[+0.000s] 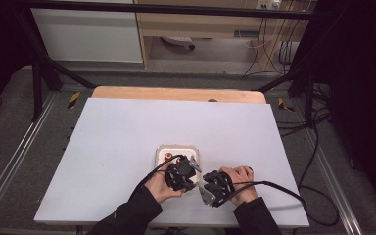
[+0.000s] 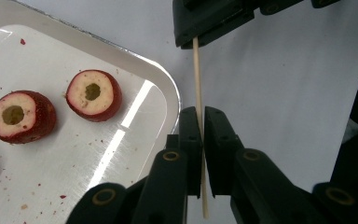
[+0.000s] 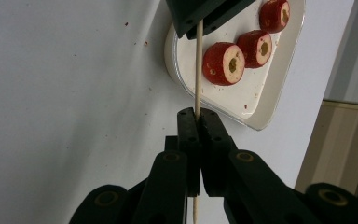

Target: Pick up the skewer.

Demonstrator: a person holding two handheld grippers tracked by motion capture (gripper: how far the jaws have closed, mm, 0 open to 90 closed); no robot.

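Clamping wooden skewer (image 2: 197,74): both hand-held grippers, left (image 2: 201,122), right (image 3: 197,116); gripper views reveal cored red fruit (image 2: 94,94).

Lab: rig frame (image 1: 44,68) (cables (image 1: 274,49)).

High view sits above the person's side, looking forward and down over the whole table (image 1: 127,137), so everything's far off and small. The two gripper views ride right on the tools, staring along their own jaws from up close, and they face each other: each catches the other gripper's jaws at the top. All three share the tray (image 1: 176,149) (image 2: 168,88) (image 3: 261,112); both close ones share the stick (image 2: 197,79) (image 3: 198,70).
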